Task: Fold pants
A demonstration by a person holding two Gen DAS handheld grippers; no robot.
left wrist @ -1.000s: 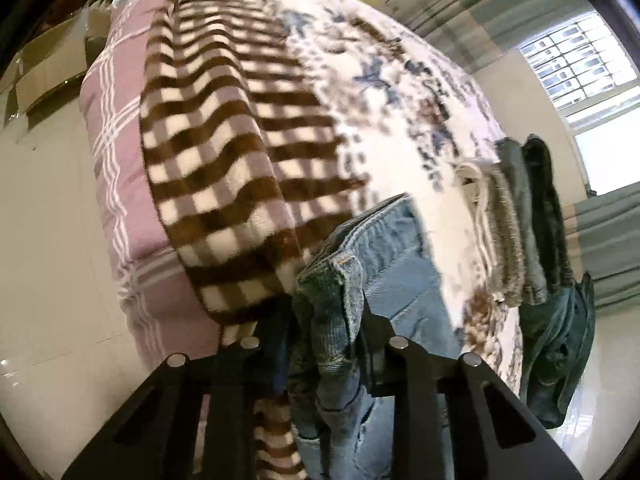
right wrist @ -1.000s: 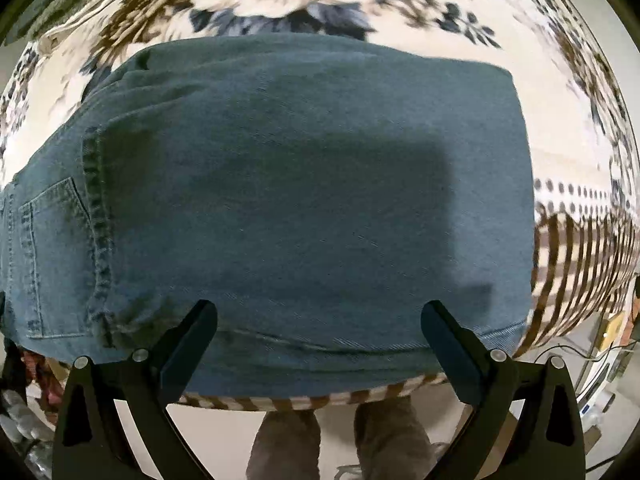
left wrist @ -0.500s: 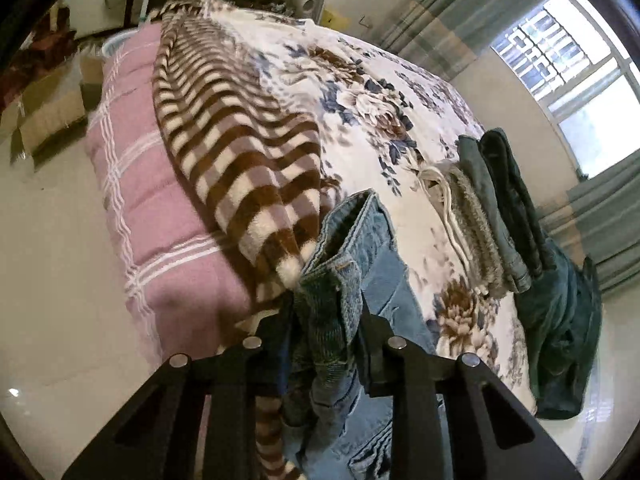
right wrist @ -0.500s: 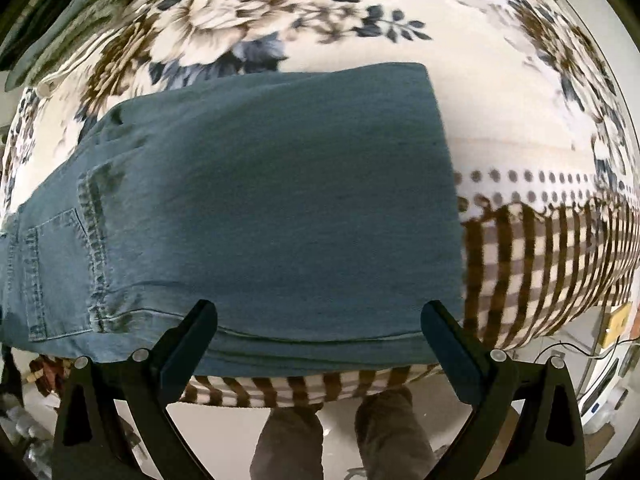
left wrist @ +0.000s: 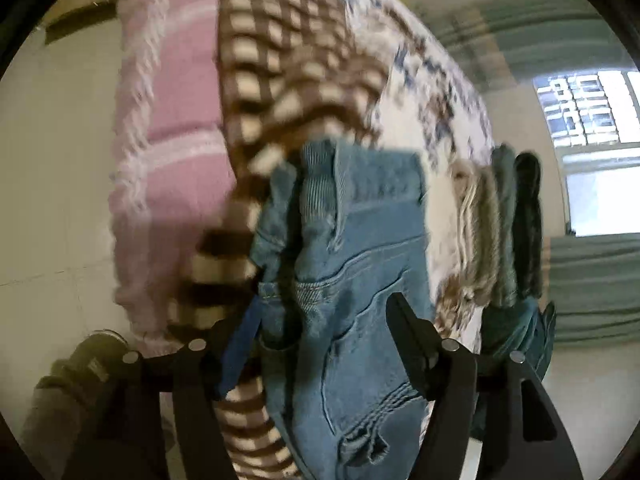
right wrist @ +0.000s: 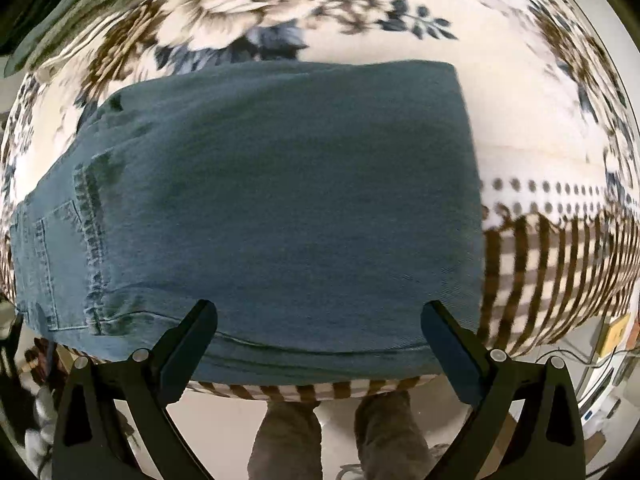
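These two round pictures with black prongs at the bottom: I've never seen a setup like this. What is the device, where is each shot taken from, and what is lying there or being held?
No robot here: a person holds a two-finger gripper in each hand, each with a fisheye camera looking along its fingers.

The left wrist picture shows the left gripper with its fingers spread and bunched denim of the jeans between them. The view is blurred, so I cannot tell whether they grip it.

The right wrist picture looks down on the same jeans, folded flat on the floral bedspread. The right gripper is open and holds nothing.

A brown checked blanket lies on the bed, with a stack of folded clothes near its far edge.
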